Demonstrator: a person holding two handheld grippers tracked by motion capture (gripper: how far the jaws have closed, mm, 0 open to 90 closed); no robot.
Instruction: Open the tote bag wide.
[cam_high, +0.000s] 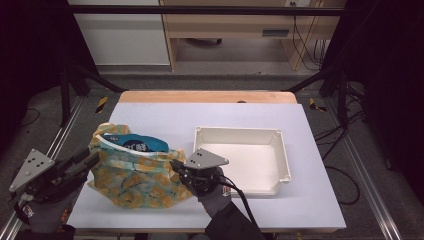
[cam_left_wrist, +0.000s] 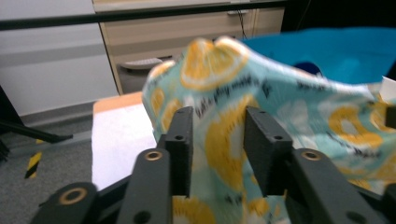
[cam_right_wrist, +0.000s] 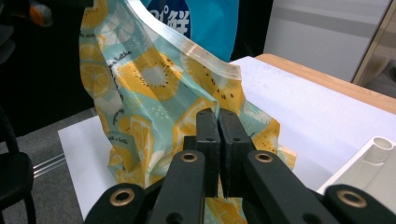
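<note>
Two grippers work at one zip-top pouch (cam_high: 135, 175) printed with orange and lemon slices on pale teal, standing on the left part of the white table (cam_high: 300, 200), just left of an empty white plastic tray (cam_high: 240, 152). The pouch's long axis runs across the table from left to right, and its mouth faces up and slightly away from the person, held agape. Small black script is scattered between the fruit slices; in the right gripper view a fragment reads roughly "a little", the rest too small or blurred to make out. Inside the mouth sits a blue packet (cam_high: 137, 143) bearing white characters, one resembling "鮮", partly cut off in the right gripper view.

The left gripper (cam_left_wrist: 218, 140) stands partly open, its pads set apart on either side of a fold of the pouch's left edge; the fabric lies between them, and no pad clearly presses it. The right gripper (cam_right_wrist: 218, 140) has its pads drawn together, pinching the pouch's right side below the pale zip strip (cam_right_wrist: 196, 49), the jaws pointing toward the pouch.
</note>
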